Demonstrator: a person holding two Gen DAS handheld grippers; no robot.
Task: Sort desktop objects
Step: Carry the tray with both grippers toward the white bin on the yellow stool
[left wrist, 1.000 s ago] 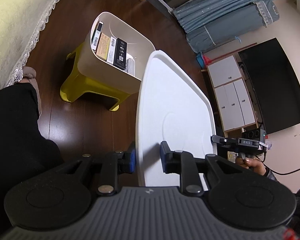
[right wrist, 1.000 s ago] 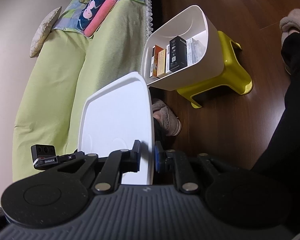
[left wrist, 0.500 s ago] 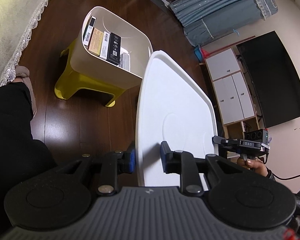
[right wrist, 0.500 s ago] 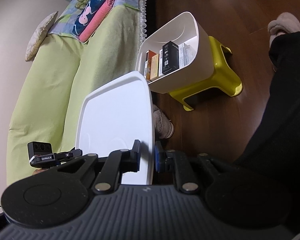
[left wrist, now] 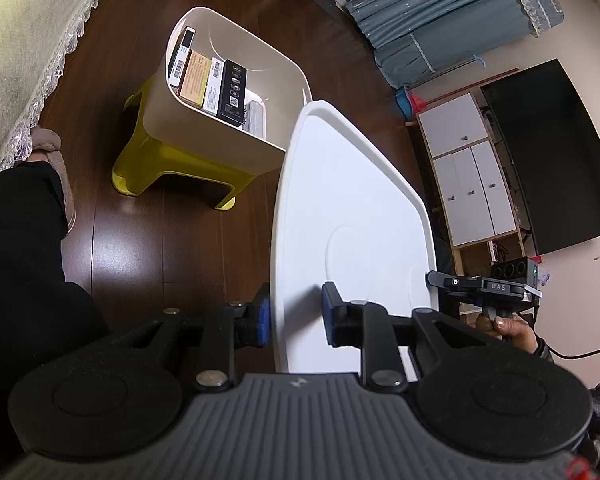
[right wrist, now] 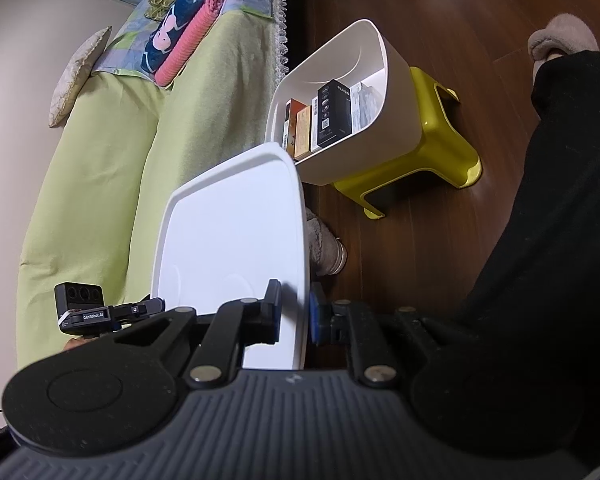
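my left gripper [left wrist: 294,316] clenched on white tray [left wrist: 348,208] edge | my right gripper [right wrist: 294,314] clenched on opposite edge | tray near bin [left wrist: 236,92], boxes [left wrist: 216,84] upright inside

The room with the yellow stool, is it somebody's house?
Most likely a living room at home: there is a green sofa with folded blankets, a big dark TV above white cabinets, and a wooden floor.

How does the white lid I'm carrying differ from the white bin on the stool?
The lid is flat and bare; the bin is deep and holds a row of upright boxes. The lid is held in the air by the left gripper and right gripper; the bin rests on the yellow stool. Both are white with rounded corners.
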